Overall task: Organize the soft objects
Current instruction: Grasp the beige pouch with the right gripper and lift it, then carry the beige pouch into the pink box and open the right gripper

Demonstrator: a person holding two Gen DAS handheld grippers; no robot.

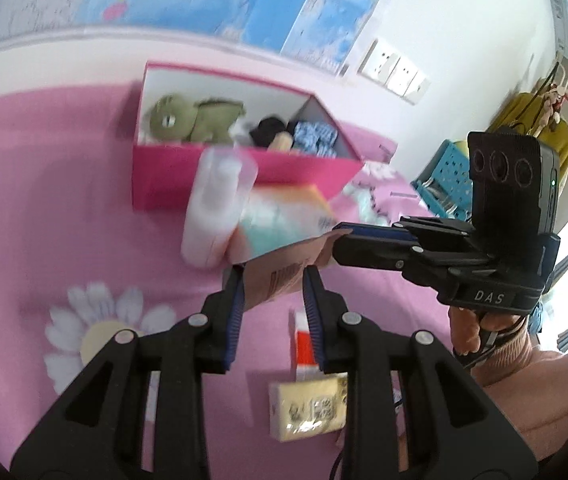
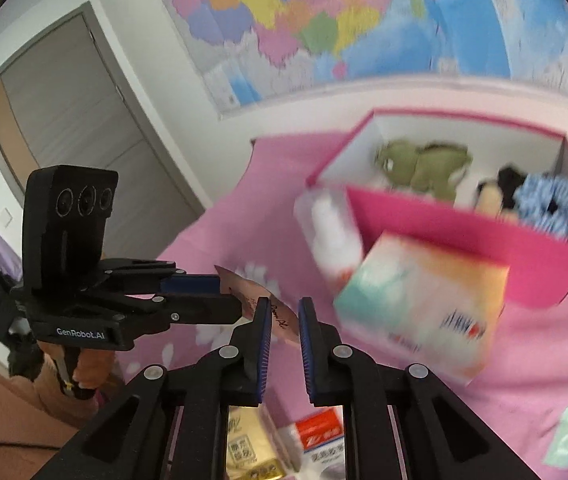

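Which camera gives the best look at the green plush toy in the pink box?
The left wrist view: the green plush toy lies fairly sharp there, its eye and body showing above the pink box wall. The right wrist view shows the same toy blurred, its lower part hidden by the box front.

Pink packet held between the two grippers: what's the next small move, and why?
Probably carry the pink packet forward, kept raised, toward the open pink box. The left gripper and right gripper both pinch it, the box already holds a green plush toy, and a tissue pack and white bottle stand in front, so it likely must pass over them.
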